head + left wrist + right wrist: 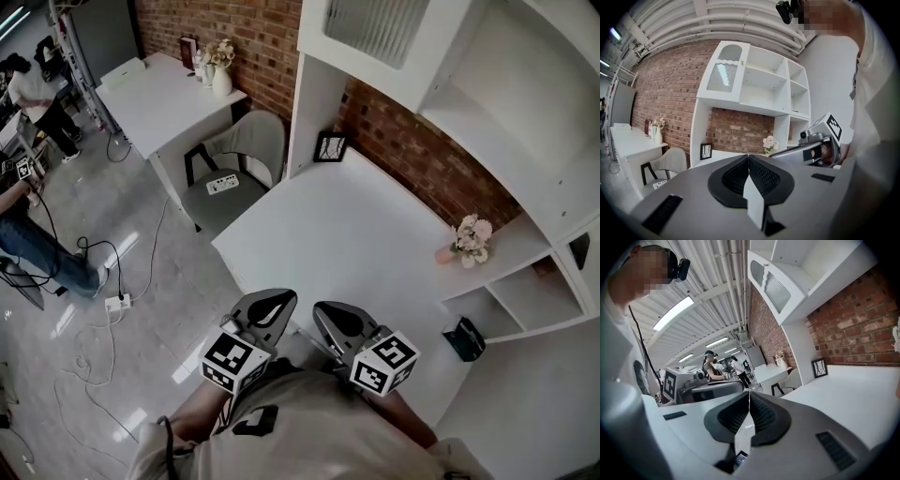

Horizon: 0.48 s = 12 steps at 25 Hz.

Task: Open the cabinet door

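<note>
Head view: cabinet door (375, 33) cropped at top edge; left gripper (281, 298) and right gripper (323, 311) jaws together, empty.

The counter (356, 234) is smooth, matt white board, and so is the shelf unit (525, 112) above it. The cabinet door (375, 30) has a ribbed, translucent pane set in a white painted frame. The brick wall (422, 155) is rough and red with pale mortar lines. The floor (141, 281) is grey and glossy, with light reflected in it. The chair (253, 139) has a pale grey matt shell; whether cloth or plastic cannot be told. The left gripper (748, 157) and right gripper (749, 393) have matt grey plastic bodies, and their jaws are lined with black ribbed pads (733, 177).
</note>
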Each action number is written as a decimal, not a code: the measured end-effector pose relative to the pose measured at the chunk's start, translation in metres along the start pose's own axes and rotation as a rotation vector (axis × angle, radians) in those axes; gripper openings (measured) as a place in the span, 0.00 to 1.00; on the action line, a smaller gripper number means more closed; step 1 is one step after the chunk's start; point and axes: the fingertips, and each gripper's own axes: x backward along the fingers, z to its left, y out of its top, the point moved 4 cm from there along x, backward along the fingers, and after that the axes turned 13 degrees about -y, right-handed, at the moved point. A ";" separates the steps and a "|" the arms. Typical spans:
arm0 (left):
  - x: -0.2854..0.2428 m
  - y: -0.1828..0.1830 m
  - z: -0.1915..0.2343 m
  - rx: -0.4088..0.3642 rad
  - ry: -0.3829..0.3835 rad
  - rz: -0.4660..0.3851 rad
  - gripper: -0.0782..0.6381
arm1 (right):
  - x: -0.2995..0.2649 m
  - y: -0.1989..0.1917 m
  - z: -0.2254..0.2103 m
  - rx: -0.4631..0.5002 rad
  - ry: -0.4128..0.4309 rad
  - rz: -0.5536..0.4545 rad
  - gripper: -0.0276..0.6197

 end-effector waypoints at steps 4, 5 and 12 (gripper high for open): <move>-0.023 0.002 -0.009 -0.001 0.010 0.010 0.13 | 0.009 0.007 -0.023 -0.012 0.011 -0.016 0.08; -0.029 0.004 -0.011 -0.006 0.011 0.011 0.13 | 0.011 0.008 -0.029 -0.012 0.014 -0.016 0.08; -0.077 0.020 -0.020 -0.061 -0.005 0.040 0.13 | 0.031 0.016 -0.068 -0.056 0.010 -0.054 0.08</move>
